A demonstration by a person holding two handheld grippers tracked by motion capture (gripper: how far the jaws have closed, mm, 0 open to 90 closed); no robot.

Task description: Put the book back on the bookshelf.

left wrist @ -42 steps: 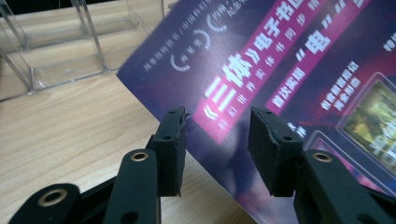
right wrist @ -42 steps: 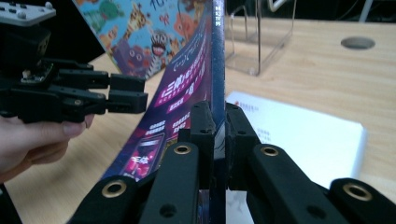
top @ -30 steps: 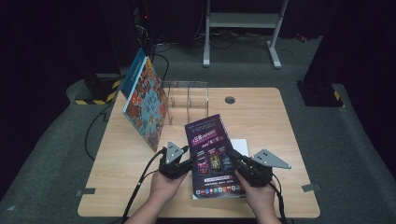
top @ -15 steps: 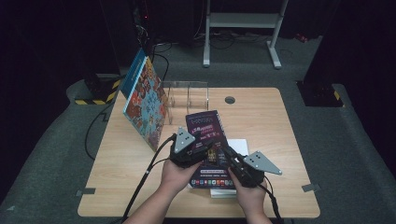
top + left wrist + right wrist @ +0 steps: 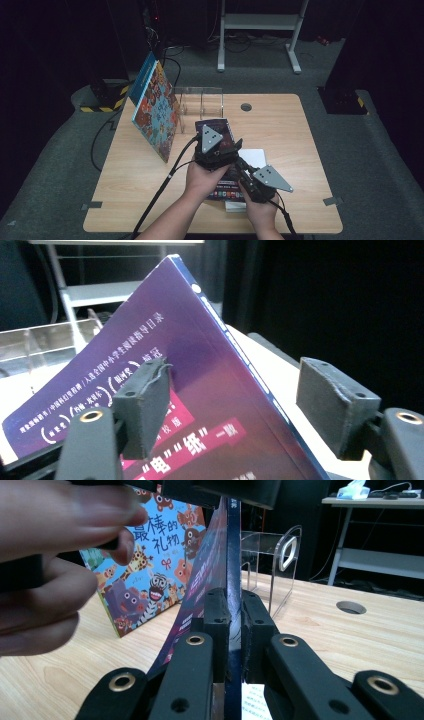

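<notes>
Now the right hand-held gripper (image 5: 229, 615) pinches the purple book (image 5: 210, 370); left hand-held gripper (image 5: 240, 405) just spread around it.

Picture book (image 5: 156, 116) leans left of the rack (image 5: 199, 102); held book (image 5: 216, 131) seemingly before both.

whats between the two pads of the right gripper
In the right gripper view, the purple book stands edge-on between the pads of the right gripper, which pinch it from both sides.
</notes>
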